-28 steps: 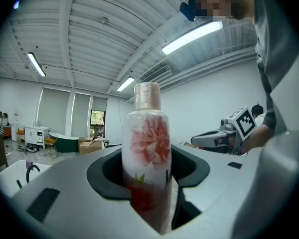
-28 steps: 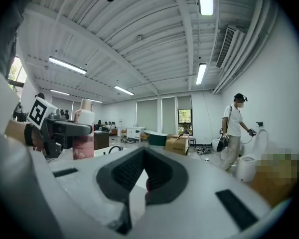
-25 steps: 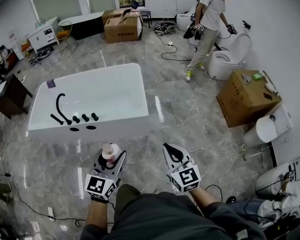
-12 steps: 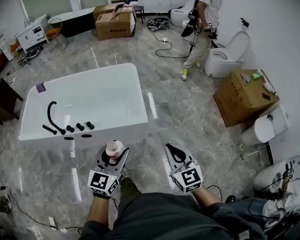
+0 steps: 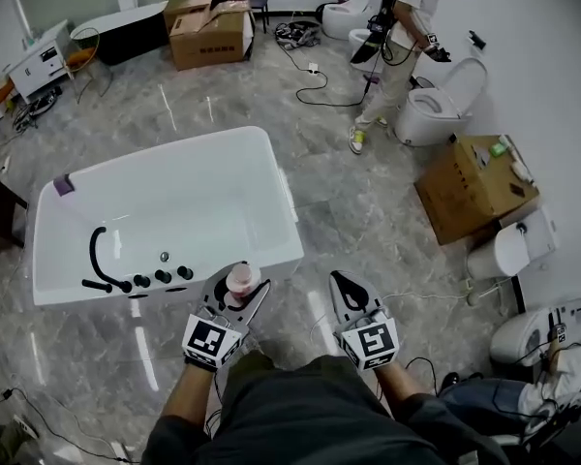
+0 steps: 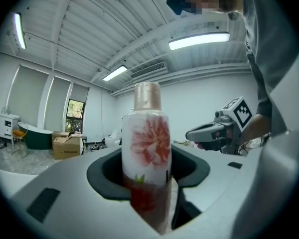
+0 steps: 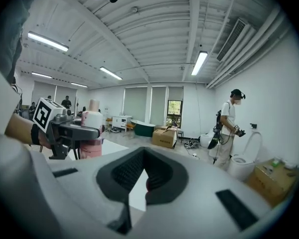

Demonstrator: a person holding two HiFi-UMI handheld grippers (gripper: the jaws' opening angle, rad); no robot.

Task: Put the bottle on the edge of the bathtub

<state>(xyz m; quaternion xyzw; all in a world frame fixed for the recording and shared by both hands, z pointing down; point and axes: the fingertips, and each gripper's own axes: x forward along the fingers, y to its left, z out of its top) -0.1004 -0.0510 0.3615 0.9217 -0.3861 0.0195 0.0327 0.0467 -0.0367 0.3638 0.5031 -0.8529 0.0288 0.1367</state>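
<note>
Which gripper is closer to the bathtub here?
Left. The left gripper, shut on the bottle, is at the bathtub's near right corner. The right gripper, shut and empty, is over the floor beside it.

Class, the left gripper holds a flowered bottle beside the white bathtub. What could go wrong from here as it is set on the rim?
The bottle is tall and slim, and the left gripper grips its lower part, so it may topple off the narrow bathtub rim on release. The black knobs crowd the near rim; the jaws could knock them.
</note>
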